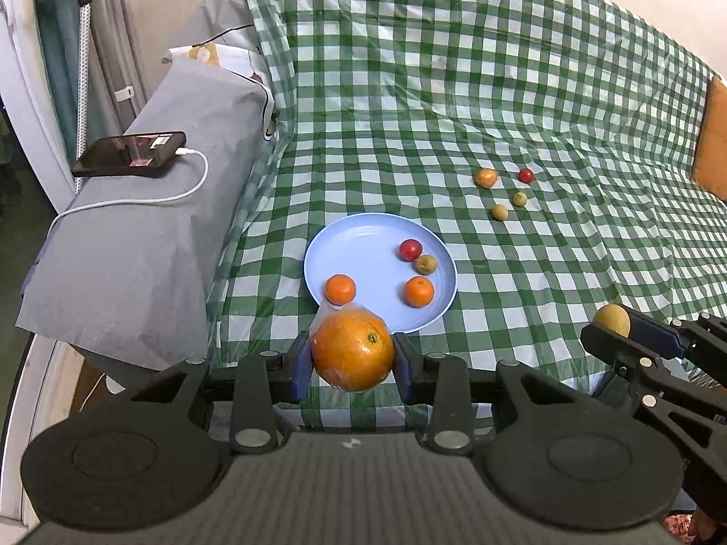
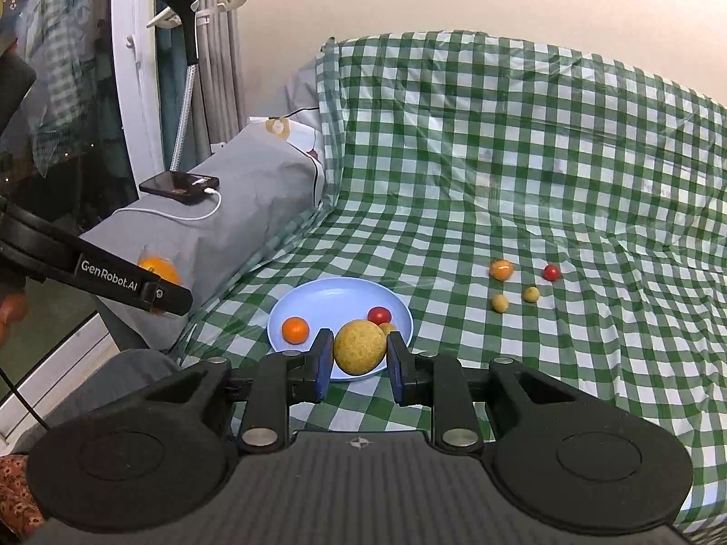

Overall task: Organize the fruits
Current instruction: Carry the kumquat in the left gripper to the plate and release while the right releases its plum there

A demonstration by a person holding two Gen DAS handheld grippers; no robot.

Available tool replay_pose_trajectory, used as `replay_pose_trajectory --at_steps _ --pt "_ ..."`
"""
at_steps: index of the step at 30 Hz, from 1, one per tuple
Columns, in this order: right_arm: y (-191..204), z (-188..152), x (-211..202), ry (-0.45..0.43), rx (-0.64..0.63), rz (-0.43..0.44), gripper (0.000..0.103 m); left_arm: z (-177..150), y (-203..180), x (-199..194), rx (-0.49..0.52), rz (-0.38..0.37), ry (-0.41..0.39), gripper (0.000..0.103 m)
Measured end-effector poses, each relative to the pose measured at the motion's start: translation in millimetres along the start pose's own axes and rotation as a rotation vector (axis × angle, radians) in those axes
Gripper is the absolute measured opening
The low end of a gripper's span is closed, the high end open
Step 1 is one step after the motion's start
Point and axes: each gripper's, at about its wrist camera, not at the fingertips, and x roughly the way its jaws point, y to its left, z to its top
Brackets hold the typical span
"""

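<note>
My left gripper is shut on a large orange wrapped in clear plastic, held just in front of the light blue plate. On the plate lie two small oranges, a red fruit and a small brown fruit. My right gripper is shut on a round yellow fruit, held over the plate's near edge. It also shows at the right of the left wrist view. Several small fruits lie on the cloth beyond the plate.
A green-and-white checked cloth covers the sofa seat and back. A grey-covered armrest at left carries a phone on a white charging cable. An orange cushion sits at far right.
</note>
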Motion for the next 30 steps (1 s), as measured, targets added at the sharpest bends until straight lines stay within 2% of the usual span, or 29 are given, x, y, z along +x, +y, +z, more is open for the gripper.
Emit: replay_pose_trajectory --at_steps 16,30 --pt "-7.2 0.8 41.6 0.075 0.019 0.018 0.026 19.1 12.3 34.7 -0.028 0.016 0.047 0.04" --pt "-11.3 1.6 141.8 0.181 0.042 0.039 0.026 58.6 8.3 123.5 -0.007 0.01 0.121 0.04"
